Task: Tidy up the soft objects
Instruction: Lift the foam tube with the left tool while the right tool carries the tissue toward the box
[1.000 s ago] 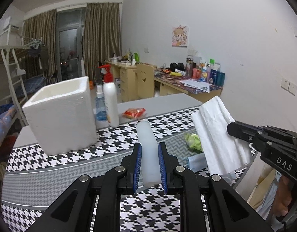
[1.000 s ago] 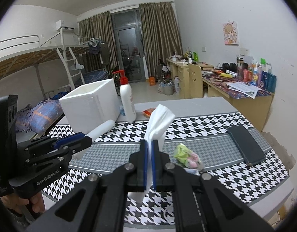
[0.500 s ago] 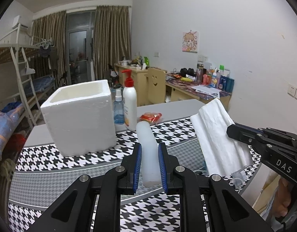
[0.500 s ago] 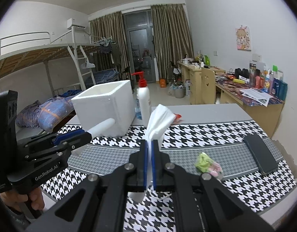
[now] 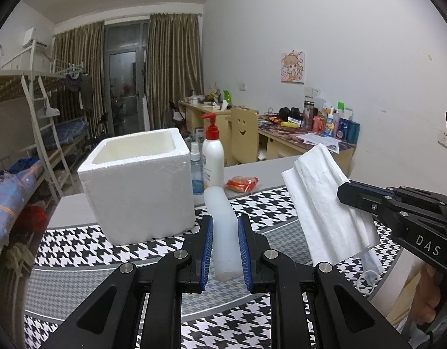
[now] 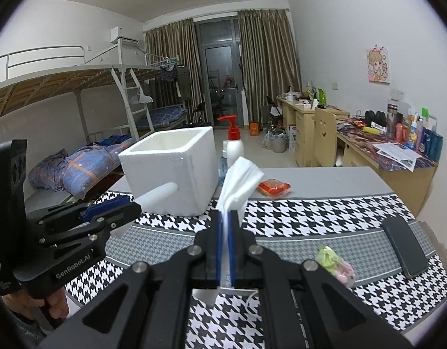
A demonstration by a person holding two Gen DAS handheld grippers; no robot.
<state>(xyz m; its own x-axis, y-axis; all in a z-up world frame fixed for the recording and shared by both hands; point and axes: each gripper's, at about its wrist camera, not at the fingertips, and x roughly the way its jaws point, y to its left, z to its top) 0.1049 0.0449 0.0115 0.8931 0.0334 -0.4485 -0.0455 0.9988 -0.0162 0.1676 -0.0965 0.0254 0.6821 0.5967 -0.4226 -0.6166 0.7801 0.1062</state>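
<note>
My left gripper (image 5: 225, 226) is shut on a white foam tube (image 5: 222, 221) and holds it above the houndstooth table, just in front of the white foam box (image 5: 136, 186). My right gripper (image 6: 225, 218) is shut on a folded white tissue (image 6: 238, 183), held up to the right of the box (image 6: 171, 168). In the right wrist view the left gripper (image 6: 130, 203) and its tube (image 6: 159, 193) are at the left, near the box's front wall. In the left wrist view the right gripper (image 5: 344, 193) and the tissue (image 5: 325, 203) are at the right.
A red-pump lotion bottle (image 5: 212, 157) and a small blue spray bottle (image 5: 196, 171) stand behind the box. A red snack packet (image 6: 274, 187), a green-pink packet (image 6: 334, 264) and a black phone (image 6: 404, 247) lie on the table. Desks line the right wall, a bunk bed the left.
Both grippers have risen and moved toward the foam box, each still holding its object; the box looks larger and closer to centre now.
</note>
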